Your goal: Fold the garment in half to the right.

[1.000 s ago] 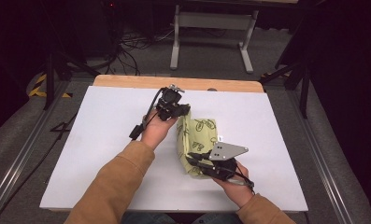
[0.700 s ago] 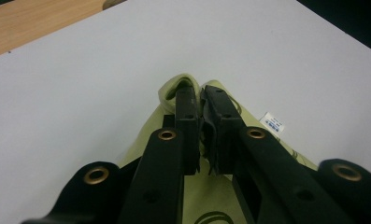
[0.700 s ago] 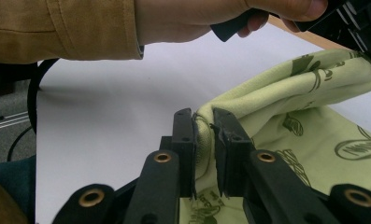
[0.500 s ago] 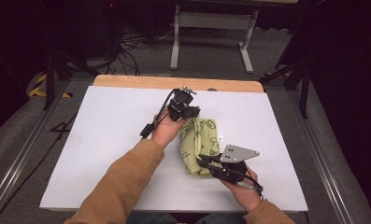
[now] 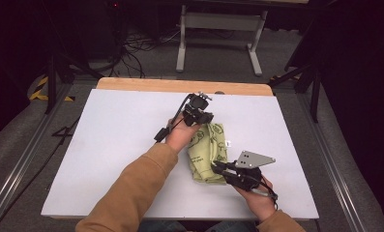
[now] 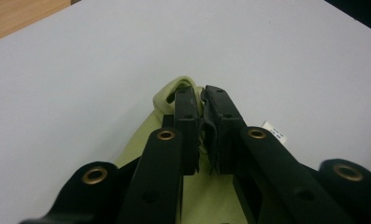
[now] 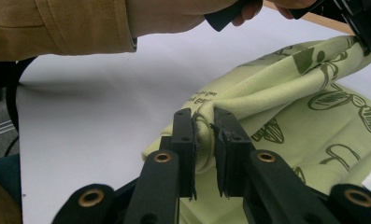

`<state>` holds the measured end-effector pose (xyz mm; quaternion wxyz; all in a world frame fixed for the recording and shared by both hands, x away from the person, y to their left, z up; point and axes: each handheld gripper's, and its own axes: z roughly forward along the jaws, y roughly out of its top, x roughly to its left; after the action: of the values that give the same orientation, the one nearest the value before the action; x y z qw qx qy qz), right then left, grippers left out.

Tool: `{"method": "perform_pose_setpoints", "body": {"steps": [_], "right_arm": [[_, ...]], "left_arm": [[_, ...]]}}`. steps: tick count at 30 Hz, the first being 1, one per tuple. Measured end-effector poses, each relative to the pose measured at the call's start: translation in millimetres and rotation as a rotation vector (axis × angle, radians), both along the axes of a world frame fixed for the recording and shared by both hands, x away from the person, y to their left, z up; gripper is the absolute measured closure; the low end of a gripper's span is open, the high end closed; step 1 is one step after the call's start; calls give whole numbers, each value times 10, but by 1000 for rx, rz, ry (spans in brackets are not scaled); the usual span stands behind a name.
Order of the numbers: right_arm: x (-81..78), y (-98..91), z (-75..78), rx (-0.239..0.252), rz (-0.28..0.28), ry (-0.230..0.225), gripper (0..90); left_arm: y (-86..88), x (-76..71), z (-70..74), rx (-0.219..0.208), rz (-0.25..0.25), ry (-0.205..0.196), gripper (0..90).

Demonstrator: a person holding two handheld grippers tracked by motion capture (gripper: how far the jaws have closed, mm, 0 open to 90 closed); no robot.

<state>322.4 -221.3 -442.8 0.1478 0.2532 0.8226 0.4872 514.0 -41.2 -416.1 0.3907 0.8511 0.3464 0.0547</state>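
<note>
- Left gripper [image 5: 205, 117], toward the worktop's [image 5: 107, 145] far edge, has its jaws clamped on the far end of the green cloth [image 5: 209, 150].
- Cloth lies right of centre.
- Right gripper [image 5: 218, 168], by the near edge, pinches its near end.

The left gripper [image 5: 206, 117] sits at the far end of the green printed cloth [image 5: 210, 150], its jaws pinched on a fold of the fabric; the left hand [image 5: 182, 135] wraps its body, and the tan-sleeved forearm [image 5: 131, 186] slants up from the near edge. The right gripper [image 5: 217, 167] lies at the cloth's near end, pointing left, jaws clamped on a bunched edge. The right hand [image 5: 257, 198] holds it from behind, the grey plate on top.
</note>
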Motion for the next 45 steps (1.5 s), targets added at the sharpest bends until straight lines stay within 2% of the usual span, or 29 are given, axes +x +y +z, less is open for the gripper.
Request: {"method": "perform_pose_setpoints", "body": {"steps": [15,27,30,31,32,34,35,36,37,38,40,43,44,45], "right_arm": [[-27,-71,-43,-25,-45,1,778],[-37,-91,-51,-28,-56,10,774],[-27,-119,-55,-23,-69,15,738],[-25,-130,-53,-24,-74,9,692],[-24,-137,-49,-23,-79,6,626],[-16,-149,-42,-19,-85,7,549],[-9,-155,-38,-15,-84,10,515],[-5,-159,-31,-12,-86,13,487],[-1,-163,-18,-10,-87,8,460],[0,-161,-5,-7,-87,4,440],[4,-152,24,-8,-85,-5,393],[17,-131,71,-8,-76,-13,355],[33,-120,115,-11,-72,-26,323],[33,-120,115,-11,-72,-26,323]], "left_arm": [[-136,45,-115,20,-14,21,830],[-202,76,-197,32,-15,43,830],[-193,77,-196,33,-7,31,808],[-181,79,-186,25,-13,18,784],[-169,80,-174,19,-16,9,724],[-135,77,-128,-2,-18,-22,593],[-111,71,-96,-18,-18,-26,547],[-111,71,-96,-18,-18,-26,542],[-45,57,-24,-57,-26,-31,517],[-24,49,-3,-65,-28,-37,491],[35,22,43,-73,-39,-61,447],[116,-12,80,-89,-49,-72,394],[188,-36,102,-97,-62,-86,334],[188,-36,102,-97,-62,-86,309]]}}
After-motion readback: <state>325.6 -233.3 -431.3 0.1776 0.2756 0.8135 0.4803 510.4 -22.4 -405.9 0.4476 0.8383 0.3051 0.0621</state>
